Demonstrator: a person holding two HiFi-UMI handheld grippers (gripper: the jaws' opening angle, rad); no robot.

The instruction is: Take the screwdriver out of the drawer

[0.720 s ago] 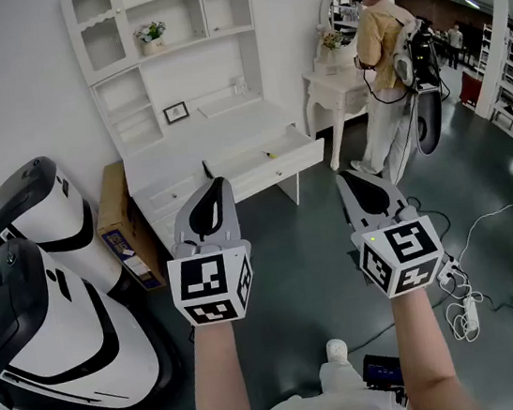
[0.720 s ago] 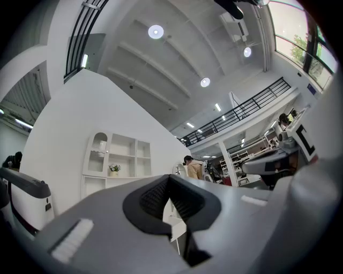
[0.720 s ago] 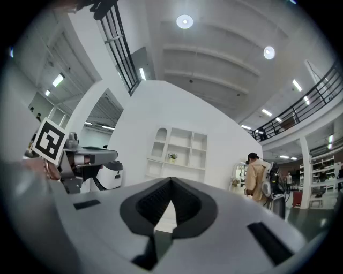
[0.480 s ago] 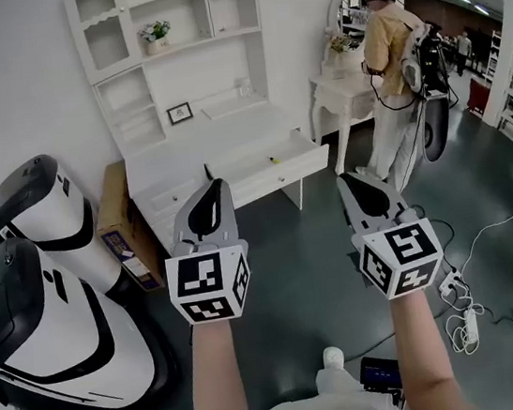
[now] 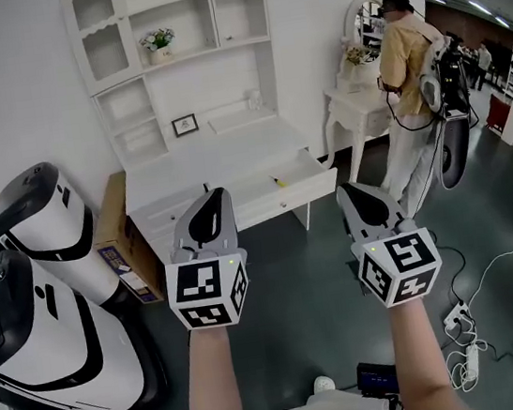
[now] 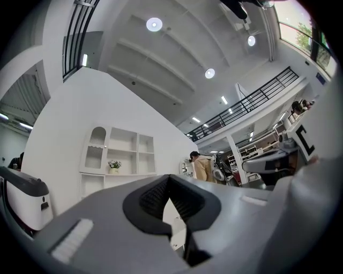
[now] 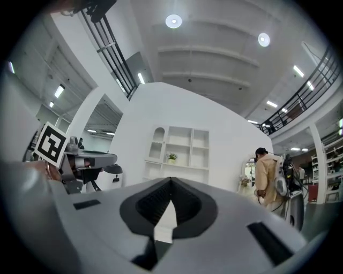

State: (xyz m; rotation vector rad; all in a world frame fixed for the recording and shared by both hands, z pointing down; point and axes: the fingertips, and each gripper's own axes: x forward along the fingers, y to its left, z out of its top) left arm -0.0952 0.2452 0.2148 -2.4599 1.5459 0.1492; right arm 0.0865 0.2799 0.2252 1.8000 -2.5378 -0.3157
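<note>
Head view: white robot shells (image 5: pixel 53 304) fill the frame's 8 o'clock. The left gripper (image 5: pixel 208 197), at 9 o'clock of the open drawer (image 5: pixel 284 201), has its jaws pressed together on nothing. The screwdriver (image 5: pixel 276 181), a small yellow speck, lies inside that drawer. The right gripper (image 5: pixel 349 192), at the drawer's 4 o'clock, is likewise closed and empty. A person (image 5: pixel 412 64) stands at 2 o'clock.

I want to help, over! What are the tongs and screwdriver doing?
Left tongs shut, empty. Right tongs shut, empty. Screwdriver lying in open drawer, untouched. Nothing blocking the way.
</note>
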